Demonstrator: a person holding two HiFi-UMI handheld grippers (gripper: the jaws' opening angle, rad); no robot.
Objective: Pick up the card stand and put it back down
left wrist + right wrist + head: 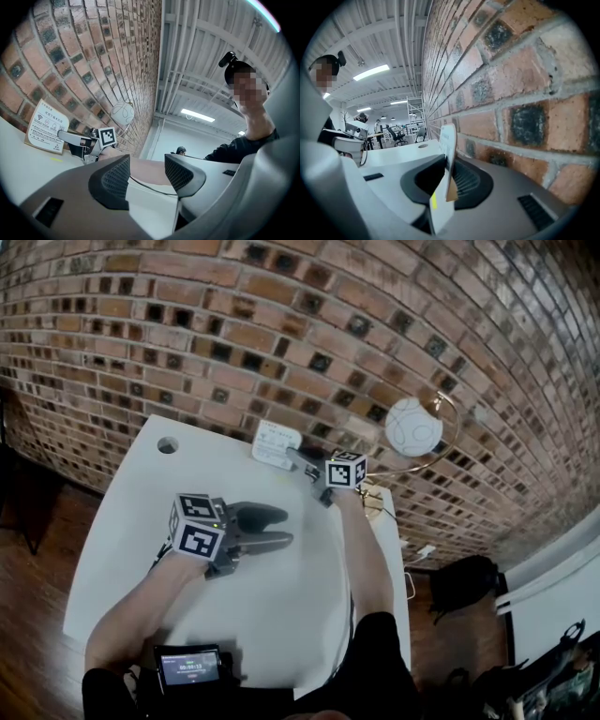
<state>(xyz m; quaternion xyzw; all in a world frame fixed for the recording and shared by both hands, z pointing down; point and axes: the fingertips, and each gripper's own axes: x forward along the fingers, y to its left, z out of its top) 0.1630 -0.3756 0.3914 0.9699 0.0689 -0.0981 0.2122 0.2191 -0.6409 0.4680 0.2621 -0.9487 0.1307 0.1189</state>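
The card stand (277,443) is a white printed card standing at the table's far edge against the brick wall; it also shows in the left gripper view as a card stand (46,126) leaning at the wall. My right gripper (307,465) reaches it from the right. In the right gripper view the card stand (448,140) is edge-on between the jaws of my right gripper (445,180), with a dark gap beside it on the left, so the pads do not clamp it. My left gripper (281,527) rests mid-table, and the left gripper (147,176) is open and empty.
The white table (141,521) has a round cable hole (168,444) at its far left. A globe lamp (414,427) on a brass arc stands at the far right corner. A small screen device (190,667) sits near the front edge. A dark bag (464,582) lies on the floor to the right.
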